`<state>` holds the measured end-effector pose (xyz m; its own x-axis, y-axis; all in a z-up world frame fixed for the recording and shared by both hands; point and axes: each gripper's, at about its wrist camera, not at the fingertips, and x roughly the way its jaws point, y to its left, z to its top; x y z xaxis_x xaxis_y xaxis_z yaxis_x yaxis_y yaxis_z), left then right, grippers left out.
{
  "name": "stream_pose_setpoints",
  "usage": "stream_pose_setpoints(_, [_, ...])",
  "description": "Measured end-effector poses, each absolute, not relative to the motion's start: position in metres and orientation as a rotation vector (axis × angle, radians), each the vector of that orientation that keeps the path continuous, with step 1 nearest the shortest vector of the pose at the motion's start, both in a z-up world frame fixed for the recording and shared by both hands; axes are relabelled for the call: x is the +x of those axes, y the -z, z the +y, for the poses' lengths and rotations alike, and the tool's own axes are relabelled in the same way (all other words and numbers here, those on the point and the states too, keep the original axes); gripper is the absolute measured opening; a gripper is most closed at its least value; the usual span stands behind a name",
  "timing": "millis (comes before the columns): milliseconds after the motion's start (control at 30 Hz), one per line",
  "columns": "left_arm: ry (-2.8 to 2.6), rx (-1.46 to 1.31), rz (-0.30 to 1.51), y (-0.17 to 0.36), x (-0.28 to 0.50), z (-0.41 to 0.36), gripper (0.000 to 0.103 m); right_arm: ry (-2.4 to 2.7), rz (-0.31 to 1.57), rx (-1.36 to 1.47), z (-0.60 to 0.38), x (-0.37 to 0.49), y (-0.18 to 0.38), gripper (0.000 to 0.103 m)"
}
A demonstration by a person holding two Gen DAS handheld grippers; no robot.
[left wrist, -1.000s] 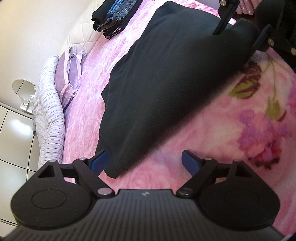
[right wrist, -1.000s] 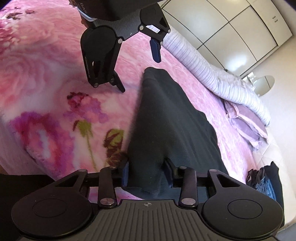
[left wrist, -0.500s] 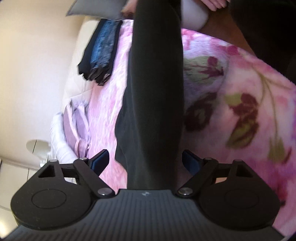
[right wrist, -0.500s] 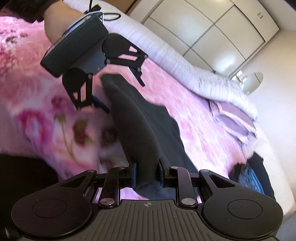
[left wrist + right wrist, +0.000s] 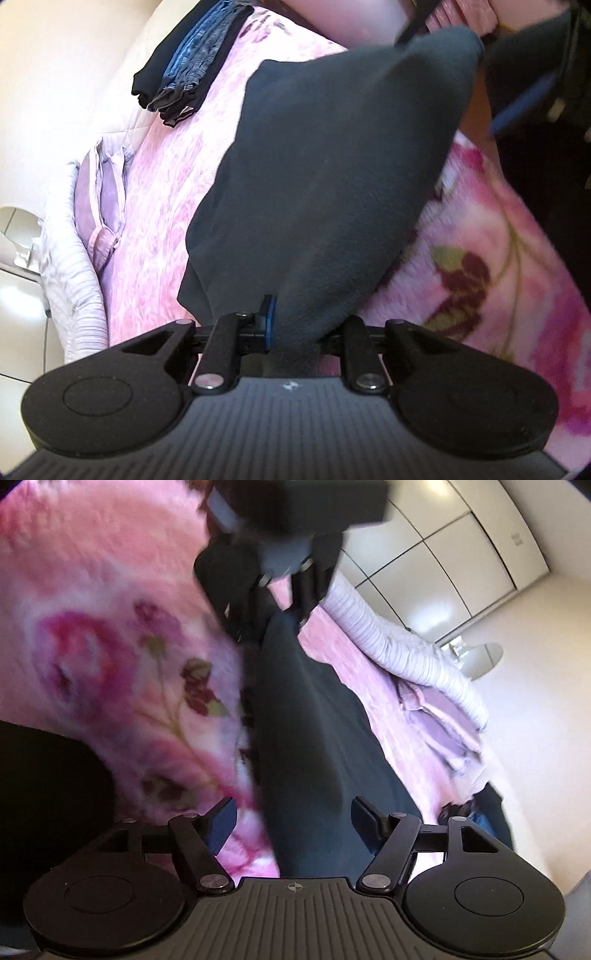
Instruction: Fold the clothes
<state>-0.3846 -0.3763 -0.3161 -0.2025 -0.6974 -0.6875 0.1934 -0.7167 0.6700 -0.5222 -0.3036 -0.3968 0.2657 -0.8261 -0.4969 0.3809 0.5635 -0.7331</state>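
A black garment point(image 5: 332, 166) stretches across the pink floral blanket point(image 5: 498, 258), from one gripper to the other. My left gripper point(image 5: 299, 325) is closing its jaws on the garment's near end, and the blue pad presses into the cloth. In the right wrist view the same garment point(image 5: 306, 738) runs between the fingers of my right gripper point(image 5: 293, 819). Its jaws are opening and the pads stand clear of the cloth on both sides. The left gripper point(image 5: 273, 627) appears blurred at the garment's far end in that view.
A folded stack of dark and denim clothes point(image 5: 192, 62) lies at the far side of the bed. A lilac garment point(image 5: 99, 195) and striped bedding point(image 5: 74, 288) lie along the bed's edge. White wardrobe doors point(image 5: 443, 554) stand behind. Someone's dark clothing point(image 5: 44, 794) fills the lower left.
The left gripper has gone from wide open to closed on the garment's end. The right gripper, clamped on the other end before, has spread its fingers off the cloth.
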Motion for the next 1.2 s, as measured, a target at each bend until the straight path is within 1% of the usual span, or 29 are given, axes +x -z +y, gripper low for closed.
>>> stream_pose_setpoints(67, [1.975, 1.466, -0.585, 0.311, -0.386, -0.377, 0.015, 0.892, 1.049, -0.566, -0.319, -0.515, 0.408, 0.068])
stream_pose_setpoints(100, [1.971, 1.466, -0.599, 0.312, -0.386, -0.374, 0.016, 0.908, 1.054, -0.594, -0.325, -0.517, 0.411, 0.066])
stream_pose_setpoints(133, [1.965, 1.467, -0.619, 0.313, -0.385, -0.371, 0.018, 0.922, 1.058, -0.619, -0.331, -0.52, 0.414, 0.061])
stream_pose_setpoints(167, [1.951, 1.475, -0.662, 0.318, -0.383, -0.366, 0.023, 0.907, 1.053, -0.609, -0.335, -0.526, 0.412, 0.056])
stream_pose_setpoints(200, [1.926, 1.488, -0.727, 0.325, -0.382, -0.36, 0.027, 0.893, 1.048, -0.6, -0.338, -0.531, 0.41, 0.041])
stream_pose_setpoints(233, [1.884, 1.503, -0.818, 0.334, -0.382, -0.357, 0.036, 0.885, 1.031, -0.601, -0.339, -0.538, 0.407, 0.037])
stream_pose_setpoints(267, [1.838, 1.519, -0.909, 0.344, -0.383, -0.353, 0.042, 0.86, 1.026, -0.593, -0.34, -0.542, 0.402, 0.035])
stream_pose_setpoints(300, [1.784, 1.541, -0.988, 0.352, -0.384, -0.353, 0.042, 0.837, 1.021, -0.583, -0.341, -0.547, 0.397, 0.032])
stream_pose_setpoints(333, [1.729, 1.562, -1.036, 0.359, -0.386, -0.355, 0.033, 0.821, 1.016, -0.568, -0.344, -0.549, 0.391, 0.03])
stream_pose_setpoints(367, [1.685, 1.578, -1.073, 0.363, -0.388, -0.358, 0.019, 0.801, 1.015, -0.563, -0.347, -0.551, 0.383, 0.03])
stream_pose_setpoints(433, [1.656, 1.582, -1.09, 0.359, -0.391, -0.366, 0.016, 0.775, 1.006, -0.578, -0.357, -0.553, 0.361, 0.029])
stream_pose_setpoints(533, [1.691, 1.517, -0.989, 0.325, -0.388, -0.392, 0.013, 0.751, 0.987, -0.638, -0.386, -0.551, 0.319, 0.029])
stream_pose_setpoints(633, [1.686, 1.439, -0.855, 0.275, -0.374, -0.43, 0.013, 0.722, 0.952, -0.73, -0.429, -0.539, 0.28, 0.028])
stream_pose_setpoints(733, [1.572, 1.386, -0.811, 0.227, -0.354, -0.46, 0.012, 0.689, 0.888, -0.825, -0.468, -0.522, 0.246, 0.028])
stream_pose_setpoints(800, [1.513, 1.36, -0.733, 0.194, -0.336, -0.462, 0.012, 0.664, 0.819, -0.868, -0.481, -0.508, 0.229, 0.028])
stream_pose_setpoints(867, [1.476, 1.363, -0.671, 0.174, -0.323, -0.446, 0.012, 0.637, 0.75, -0.909, -0.494, -0.494, 0.213, 0.029])
stream_pose_setpoints(933, [1.458, 1.398, -0.634, 0.176, -0.317, -0.413, 0.013, 0.604, 0.698, -0.902, -0.48, -0.49, 0.218, 0.029])
stream_pose_setpoints(967, [1.455, 1.424, -0.622, 0.186, -0.316, -0.391, 0.013, 0.577, 0.681, -0.89, -0.472, -0.49, 0.226, 0.029])
stream_pose_setpoints(1067, [1.499, 1.499, -0.548, 0.238, -0.322, -0.324, 0.015, 0.471, 0.684, -0.853, -0.434, -0.496, 0.272, 0.03])
stream_pose_setpoints(1200, [1.524, 1.527, -0.436, 0.321, -0.333, -0.266, 0.019, 0.311, 0.784, -0.797, -0.382, -0.517, 0.352, 0.031])
